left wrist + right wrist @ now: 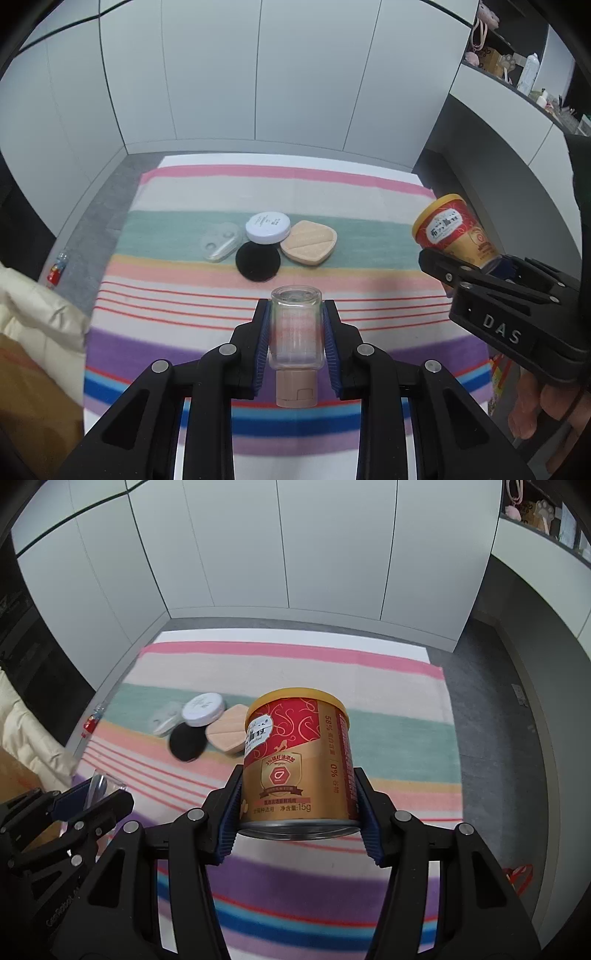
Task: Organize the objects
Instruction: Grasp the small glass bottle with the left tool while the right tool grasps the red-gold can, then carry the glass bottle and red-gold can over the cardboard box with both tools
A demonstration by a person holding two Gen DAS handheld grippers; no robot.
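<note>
A clear glass bottle [295, 332] with a beige cap [296, 389] hangs above the striped blanket [221, 192], and my left gripper [295, 310] is shut on its sides with the cap toward the camera. In the right wrist view the red and gold can [299, 760] with a yellow lid sits tilted between the blue pads, my right gripper [298, 779] shut on it. The same can [454, 230] and right gripper [480, 266] show at the right of the left wrist view. The left gripper [92, 797] with the bottle [98, 786] appears at lower left.
On the green stripe lie a white round compact [267, 227], a black puff [257, 262], a beige compact [308, 243] and a clear case [219, 242]. A cream jacket [37, 314] lies at the left. A small bottle [55, 269] lies on the grey floor.
</note>
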